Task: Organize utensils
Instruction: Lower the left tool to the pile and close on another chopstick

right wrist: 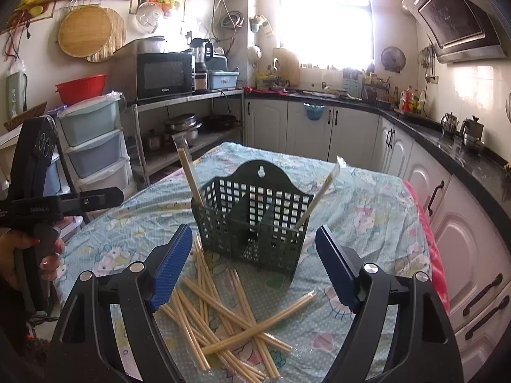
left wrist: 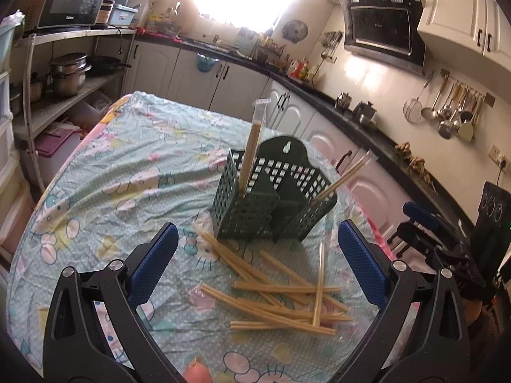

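A dark green slotted utensil holder (left wrist: 271,198) (right wrist: 255,214) stands on the table. One wrapped pair of chopsticks (left wrist: 252,153) (right wrist: 190,172) leans in its left compartment, another (left wrist: 345,175) (right wrist: 319,194) in its right. Several wrapped chopsticks (left wrist: 281,296) (right wrist: 223,316) lie in a loose pile in front of it. My left gripper (left wrist: 258,268) is open and empty above the pile. My right gripper (right wrist: 252,268) is open and empty above the pile. The right gripper also shows at the right edge of the left wrist view (left wrist: 421,220). The left gripper's body shows at the left edge of the right wrist view.
The table wears a pale blue cartoon-print cloth (left wrist: 127,175) (right wrist: 367,210). White kitchen cabinets (right wrist: 447,198) run along the right side and back. A metal shelf with pots (left wrist: 64,76) and plastic drawers (right wrist: 92,146) stand at the left.
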Demonstrator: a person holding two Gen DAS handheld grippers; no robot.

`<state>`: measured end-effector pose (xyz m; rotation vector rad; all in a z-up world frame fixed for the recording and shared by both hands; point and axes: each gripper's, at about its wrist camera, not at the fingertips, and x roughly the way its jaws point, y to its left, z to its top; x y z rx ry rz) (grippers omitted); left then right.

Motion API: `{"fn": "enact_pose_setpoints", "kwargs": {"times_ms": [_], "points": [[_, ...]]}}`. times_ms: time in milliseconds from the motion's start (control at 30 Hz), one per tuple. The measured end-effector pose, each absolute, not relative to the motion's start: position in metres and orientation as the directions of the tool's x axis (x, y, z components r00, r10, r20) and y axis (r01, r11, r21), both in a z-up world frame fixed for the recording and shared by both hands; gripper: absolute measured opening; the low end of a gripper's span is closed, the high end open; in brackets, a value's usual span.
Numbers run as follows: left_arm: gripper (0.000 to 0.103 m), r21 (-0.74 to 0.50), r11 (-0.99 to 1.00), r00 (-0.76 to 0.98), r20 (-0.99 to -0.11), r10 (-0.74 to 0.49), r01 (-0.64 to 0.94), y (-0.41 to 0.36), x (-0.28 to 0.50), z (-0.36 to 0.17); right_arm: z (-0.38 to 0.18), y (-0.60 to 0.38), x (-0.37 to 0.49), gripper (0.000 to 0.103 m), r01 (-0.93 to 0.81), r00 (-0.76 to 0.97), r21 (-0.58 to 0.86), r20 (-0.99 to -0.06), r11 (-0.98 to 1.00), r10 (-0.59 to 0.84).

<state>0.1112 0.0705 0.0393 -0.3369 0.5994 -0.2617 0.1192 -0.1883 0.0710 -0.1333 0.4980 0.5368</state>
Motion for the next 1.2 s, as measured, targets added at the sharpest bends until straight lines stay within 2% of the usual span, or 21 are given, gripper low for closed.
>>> {"fn": "enact_pose_setpoints", "kwargs": {"times_ms": [400, 733, 833, 900, 1000, 1200], "points": [[0.092, -0.368, 0.922, 0.721, -0.606, -0.336, 0.120, 0.066, 0.113, -0.001, 0.046, -0.189, 0.127, 0.077, -0.503, 0.717, 0.006, -0.556, 0.864, 0.421], [0.092, -0.439, 0.894, 0.629, -0.672, -0.391, 0.087, 0.068, 0.116, -0.038, 0.022, -0.195, 0.142, 0.077, -0.466, 0.697, -0.001, -0.616, 0.885, 0.367], [0.080, -0.477, 0.875, 0.600, -0.678, -0.425, 0.081, 0.068, 0.119, -0.047, 0.016, -0.196, 0.147, 0.077, -0.460, 0.692, -0.003, -0.628, 0.888, 0.356], [0.067, -0.500, 0.863, 0.580, -0.683, -0.444, 0.072, 0.068, 0.122, -0.053, 0.012, -0.197, 0.149, 0.077, -0.457, 0.687, -0.003, -0.636, 0.890, 0.351], [0.058, -0.524, 0.850, 0.555, -0.693, -0.460, 0.050, 0.069, 0.127, -0.064, 0.004, -0.199, 0.157, 0.077, -0.449, 0.673, 0.001, -0.657, 0.893, 0.340], [0.056, -0.588, 0.809, 0.547, -0.686, -0.481, -0.026, 0.082, 0.138, -0.079, -0.015, -0.203, 0.177, 0.072, -0.426, 0.627, 0.026, -0.713, 0.905, 0.316]]}}
